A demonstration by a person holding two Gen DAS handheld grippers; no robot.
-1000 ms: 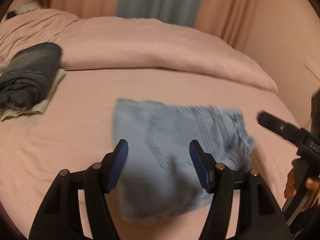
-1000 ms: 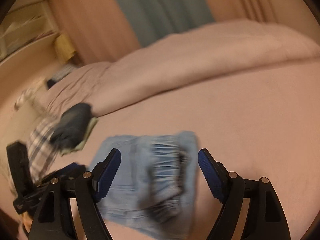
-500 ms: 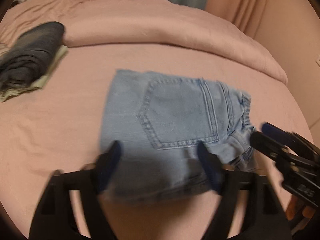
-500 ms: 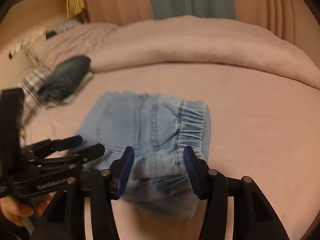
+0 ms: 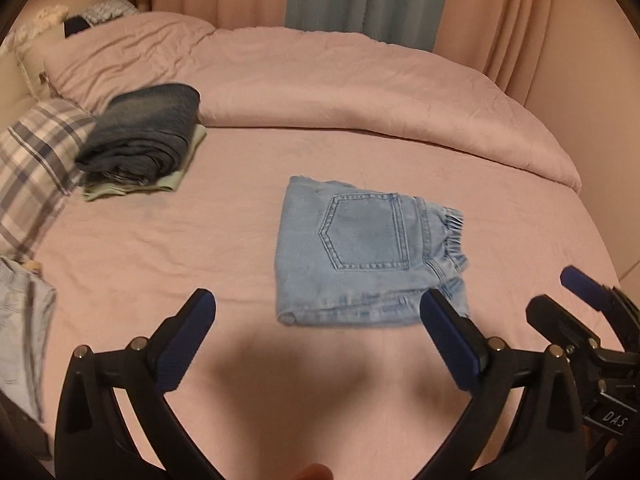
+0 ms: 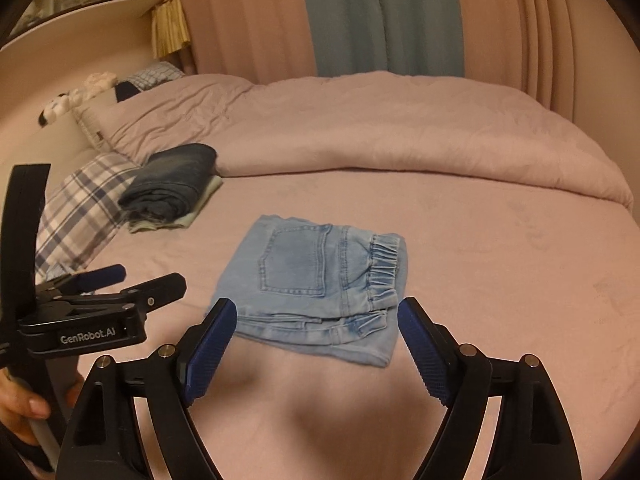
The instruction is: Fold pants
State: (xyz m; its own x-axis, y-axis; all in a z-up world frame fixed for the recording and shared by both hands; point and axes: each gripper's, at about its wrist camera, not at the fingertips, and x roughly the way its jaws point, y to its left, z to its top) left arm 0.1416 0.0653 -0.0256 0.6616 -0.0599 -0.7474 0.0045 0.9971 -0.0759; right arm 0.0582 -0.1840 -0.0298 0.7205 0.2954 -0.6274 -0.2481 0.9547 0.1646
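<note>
there, folded light jeans [image 5: 360, 252] on pink bed [image 5: 200, 248], both jaws wide and empty, plaid pillow [image 5: 32, 168] edge-cropped

Light-blue jeans [image 5: 360, 252], folded compact, flat on bed [image 5: 160, 240]

This was a bedroom in a home: a wide bed under a pink sheet [image 6: 500, 280], a bunched pink duvet [image 6: 380, 128], a plaid blue-and-white pillow [image 6: 80, 216], and long pink and teal curtains [image 6: 380, 16] hanging behind the bed.
</note>
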